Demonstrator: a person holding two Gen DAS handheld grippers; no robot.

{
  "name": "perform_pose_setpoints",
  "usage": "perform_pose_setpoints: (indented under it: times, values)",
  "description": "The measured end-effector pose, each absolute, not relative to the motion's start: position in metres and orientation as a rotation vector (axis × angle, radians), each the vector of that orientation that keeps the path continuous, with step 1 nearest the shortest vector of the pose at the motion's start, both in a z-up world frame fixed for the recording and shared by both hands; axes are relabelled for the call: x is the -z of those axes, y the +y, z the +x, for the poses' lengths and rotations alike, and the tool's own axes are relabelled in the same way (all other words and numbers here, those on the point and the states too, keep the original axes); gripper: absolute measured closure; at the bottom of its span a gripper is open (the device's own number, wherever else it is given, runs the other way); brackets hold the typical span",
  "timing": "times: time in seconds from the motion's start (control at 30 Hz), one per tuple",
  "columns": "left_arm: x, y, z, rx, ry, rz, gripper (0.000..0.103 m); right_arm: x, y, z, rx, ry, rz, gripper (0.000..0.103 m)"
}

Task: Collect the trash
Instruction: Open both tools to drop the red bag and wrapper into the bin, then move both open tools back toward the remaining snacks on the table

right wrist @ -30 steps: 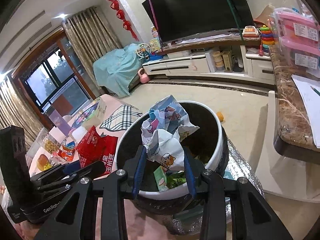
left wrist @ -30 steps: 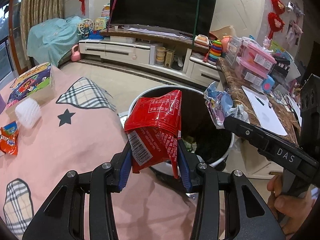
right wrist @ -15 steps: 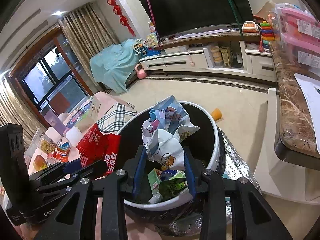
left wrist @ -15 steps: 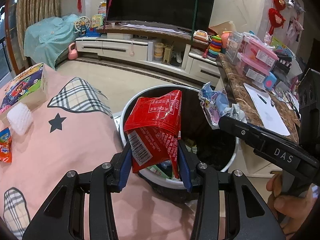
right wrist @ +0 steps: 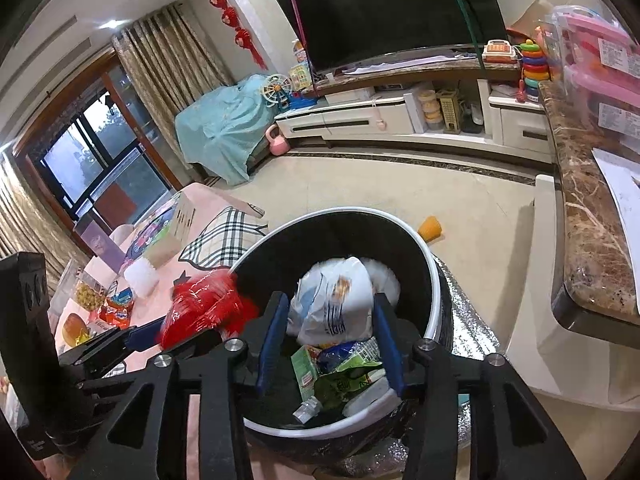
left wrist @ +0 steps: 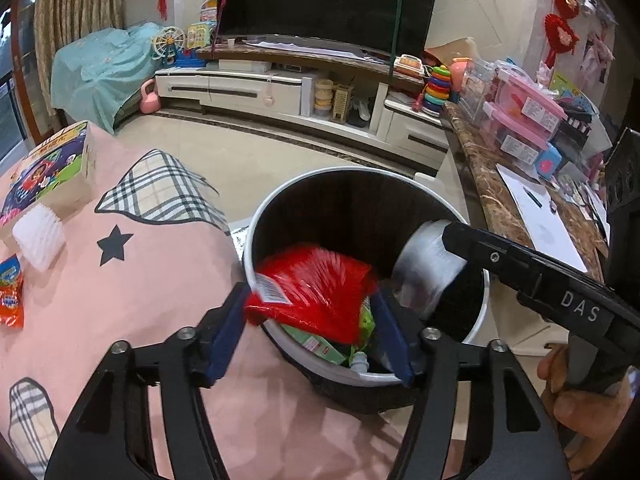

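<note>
Left wrist view, jaws opening, red wrapper (left wrist: 316, 284) over bin (left wrist: 280, 200)

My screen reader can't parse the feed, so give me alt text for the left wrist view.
The left tool is opening over the trash bin, with a motion-blurred red snack bag between its blue pads, over trash in the bin. The right tool reaches in from the right beside a blurred white wrapper. A pink cloth lies left.
</note>
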State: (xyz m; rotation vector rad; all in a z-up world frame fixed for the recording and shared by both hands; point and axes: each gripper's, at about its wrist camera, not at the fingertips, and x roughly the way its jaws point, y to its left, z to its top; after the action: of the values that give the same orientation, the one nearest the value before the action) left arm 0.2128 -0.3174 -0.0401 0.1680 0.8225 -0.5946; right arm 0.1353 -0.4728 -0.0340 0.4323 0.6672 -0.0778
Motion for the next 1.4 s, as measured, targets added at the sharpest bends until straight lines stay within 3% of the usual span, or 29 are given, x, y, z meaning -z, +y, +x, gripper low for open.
perform_pose_setpoints:
  times: [0.77,1.4]
  values:
    - [0.053,-0.222,0.188,0.477,0.831,0.028,0.033,0.02,-0.429,0.11,0.035,0.603,0.434,0.008]
    - [0.072,-0.098,0.17,0.293,0.845,-0.121,0.031,0.033,-0.335,0.128,-0.119,0.675,0.385,0.005]
